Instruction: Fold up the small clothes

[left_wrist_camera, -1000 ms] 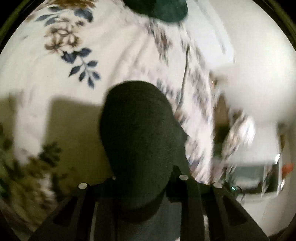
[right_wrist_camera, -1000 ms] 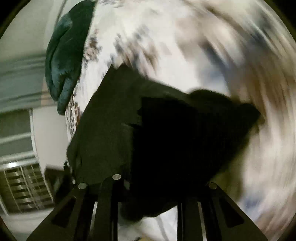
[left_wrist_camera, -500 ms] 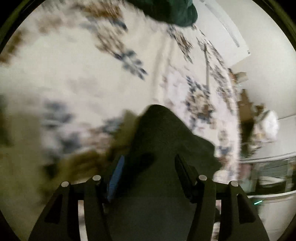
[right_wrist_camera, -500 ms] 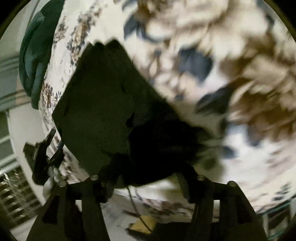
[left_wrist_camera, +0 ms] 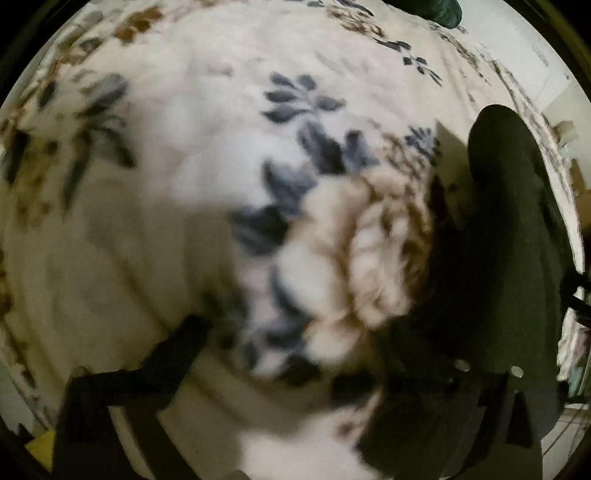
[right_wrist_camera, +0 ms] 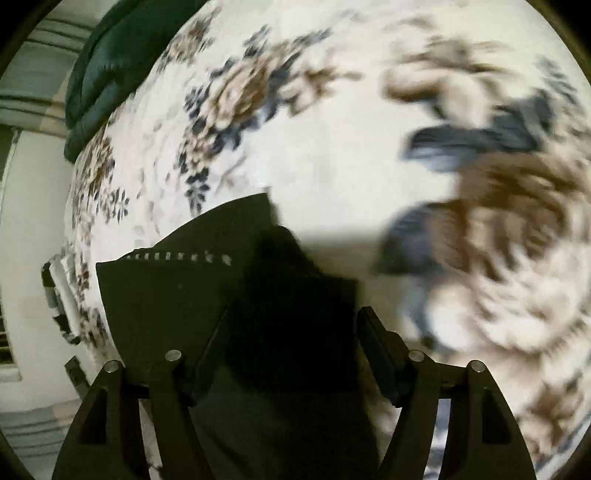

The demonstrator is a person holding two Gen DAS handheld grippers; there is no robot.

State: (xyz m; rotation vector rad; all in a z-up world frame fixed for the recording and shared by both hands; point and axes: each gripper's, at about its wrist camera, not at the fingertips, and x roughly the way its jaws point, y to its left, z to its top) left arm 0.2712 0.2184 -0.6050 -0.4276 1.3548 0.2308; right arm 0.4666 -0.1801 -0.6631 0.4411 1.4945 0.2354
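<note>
A dark garment (right_wrist_camera: 177, 291) lies on the floral bedspread (right_wrist_camera: 332, 166), with a dotted seam line along one edge. My right gripper (right_wrist_camera: 291, 347) points steeply down over the garment's near part. Its jaws are closing with dark cloth between them, and I see no pad pressing on it. In the blurred left wrist view the same garment (left_wrist_camera: 509, 240) lies at the right. My left gripper (left_wrist_camera: 303, 354) hangs close over the bedspread (left_wrist_camera: 166, 184), its jaws opening wide with only the flower print below them. Its right finger (left_wrist_camera: 454, 373) overlaps the garment's edge.
A dark green bundle of cloth (right_wrist_camera: 103, 74) rests at the bed's far edge, also showing in the left wrist view as a green bundle (left_wrist_camera: 439, 11). Past the bed's left edge are a pale wall and floor (right_wrist_camera: 29, 221). Something yellow (left_wrist_camera: 40, 450) lies low at the left.
My left gripper went from shut on the dark garment to wide open, and swung down and left off it. My right gripper's jaws spread apart, and the garment now lies flatter on the bed.
</note>
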